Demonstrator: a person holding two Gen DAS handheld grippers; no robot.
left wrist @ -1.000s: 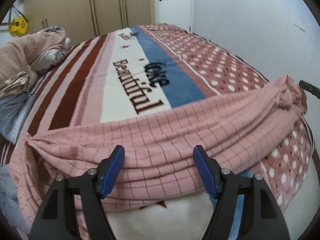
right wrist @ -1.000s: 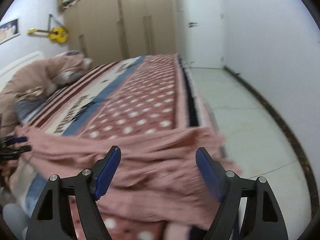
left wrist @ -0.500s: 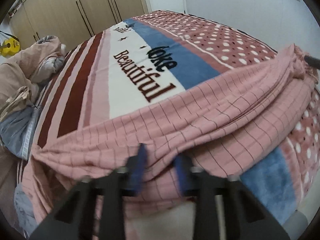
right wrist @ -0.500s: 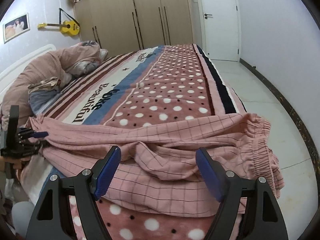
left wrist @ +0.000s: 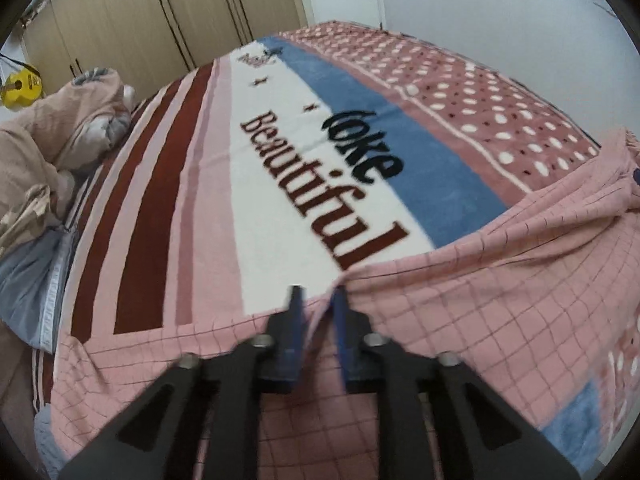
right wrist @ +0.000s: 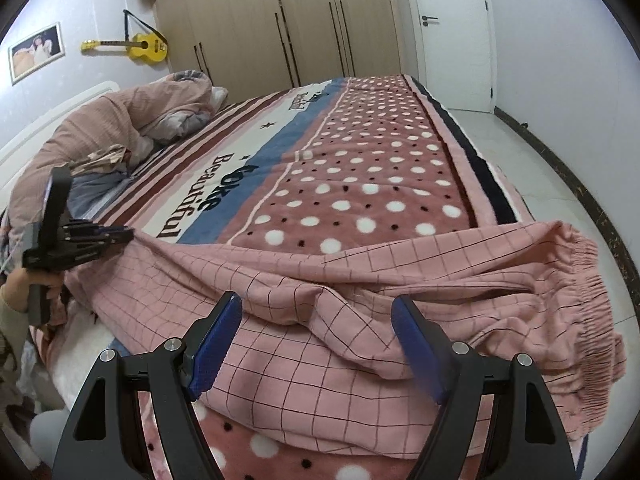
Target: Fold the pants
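Since the earlier frame, the left gripper (left wrist: 316,312) came down from wide open onto a fold of the pants (left wrist: 500,304); its jaws are opening slightly, cloth between the pads. The right gripper (right wrist: 320,344) hovers wide open, empty, over the pants lying across the blanket (right wrist: 360,184). I think the fold may slip out. A wardrobe (right wrist: 304,20) stands behind the bed.

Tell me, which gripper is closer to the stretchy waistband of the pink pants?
The right gripper. It hovers open over the pink pants, beside the stretchy waistband. The left gripper is far off at the other end, pinching the leg fabric, its jaws opening slightly.
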